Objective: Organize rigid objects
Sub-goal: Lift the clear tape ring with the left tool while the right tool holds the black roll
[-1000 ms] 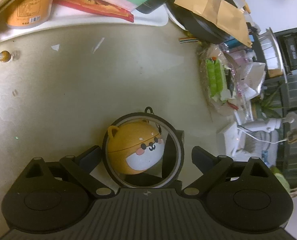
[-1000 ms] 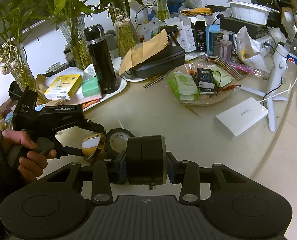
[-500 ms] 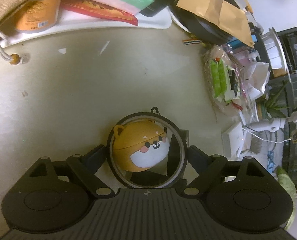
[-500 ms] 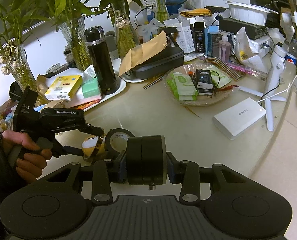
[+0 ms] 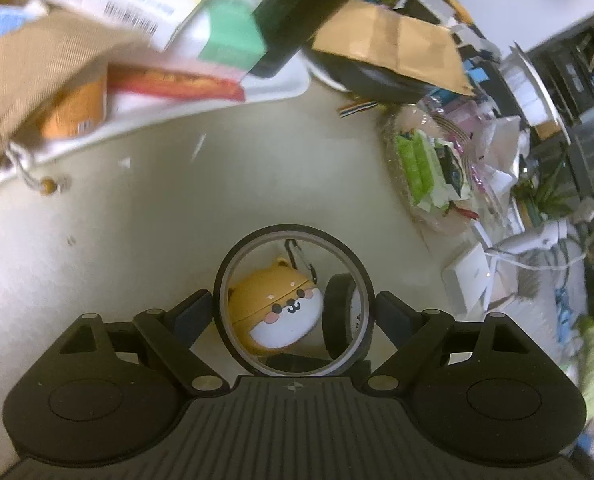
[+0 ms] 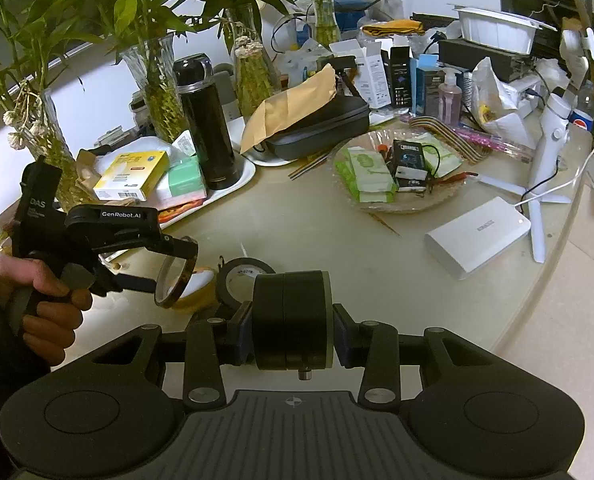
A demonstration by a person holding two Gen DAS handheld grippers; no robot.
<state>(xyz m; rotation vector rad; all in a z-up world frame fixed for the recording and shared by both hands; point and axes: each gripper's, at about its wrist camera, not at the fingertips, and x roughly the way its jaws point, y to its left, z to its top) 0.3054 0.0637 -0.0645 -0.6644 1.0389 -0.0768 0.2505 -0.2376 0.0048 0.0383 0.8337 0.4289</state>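
- The left gripper (image 6: pixel 165 256) has just squeezed its jaws onto a clear tape ring (image 5: pixel 294 300) and holds it above the dog-shaped case (image 5: pixel 277 314) on the near-left tabletop (image 5: pixel 177 208); lift straight so the rim clears the case.
- The right gripper (image 6: pixel 293 320) clamps one black puck (image 6: pixel 291 320).
- Counted: two tape rolls, including the black roll (image 6: pixel 245 276); one case.

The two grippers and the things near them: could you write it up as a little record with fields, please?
left gripper: shut on the tape ring, held off the table
right gripper: shut on the black cylinder
dog-shaped case: orange and white, lying on the table, seen through the tape ring
black tape roll: on the table beside the dog-shaped case
person's hand: holds the left gripper's handle
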